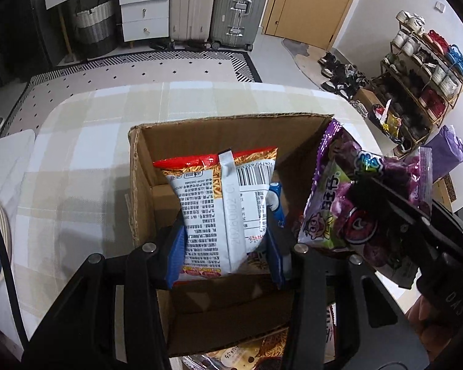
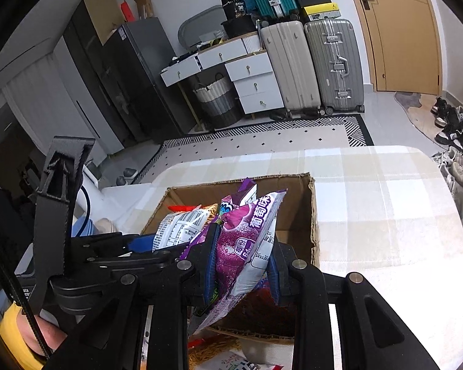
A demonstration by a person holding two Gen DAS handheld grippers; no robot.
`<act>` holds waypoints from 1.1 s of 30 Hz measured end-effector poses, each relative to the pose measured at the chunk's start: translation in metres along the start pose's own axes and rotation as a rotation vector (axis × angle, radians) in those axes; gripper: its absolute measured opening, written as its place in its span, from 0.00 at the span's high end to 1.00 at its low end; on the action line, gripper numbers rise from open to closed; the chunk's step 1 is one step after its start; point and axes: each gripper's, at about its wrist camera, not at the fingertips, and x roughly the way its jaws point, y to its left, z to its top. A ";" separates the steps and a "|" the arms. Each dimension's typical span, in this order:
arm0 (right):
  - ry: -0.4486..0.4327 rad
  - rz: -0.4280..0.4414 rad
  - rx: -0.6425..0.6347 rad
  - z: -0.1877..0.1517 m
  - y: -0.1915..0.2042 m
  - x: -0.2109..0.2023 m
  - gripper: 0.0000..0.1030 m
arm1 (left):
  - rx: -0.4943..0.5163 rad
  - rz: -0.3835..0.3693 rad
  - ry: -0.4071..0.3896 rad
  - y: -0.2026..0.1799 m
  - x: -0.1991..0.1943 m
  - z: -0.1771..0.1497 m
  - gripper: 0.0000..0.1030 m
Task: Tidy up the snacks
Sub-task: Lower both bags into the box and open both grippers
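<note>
An open cardboard box stands on the checked tablecloth. My left gripper is shut on a red and white snack bag, held upright inside the box. My right gripper is shut on a purple grape snack bag, held over the box's near right part. In the left wrist view the purple bag and the right gripper's black fingers sit just right of the box. In the right wrist view the white bag shows left of the purple one.
More snack packets lie on the table in front of the box. A blue packet lies inside the box. The table edge curves at the far right. Suitcases, drawers and a shoe rack stand beyond.
</note>
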 end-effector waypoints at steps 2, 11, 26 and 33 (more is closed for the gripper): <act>0.005 -0.006 -0.004 -0.002 0.000 0.002 0.74 | 0.001 0.003 0.000 0.001 0.001 0.000 0.60; 0.027 -0.005 -0.005 -0.004 0.001 0.009 0.74 | -0.008 -0.005 -0.020 0.004 -0.003 0.001 0.55; 0.067 -0.051 -0.063 -0.009 0.014 0.012 0.72 | -0.004 -0.009 -0.049 -0.001 -0.024 -0.009 0.44; 0.024 -0.066 -0.070 -0.007 0.017 -0.005 0.71 | -0.006 -0.028 -0.095 -0.002 -0.049 -0.019 0.36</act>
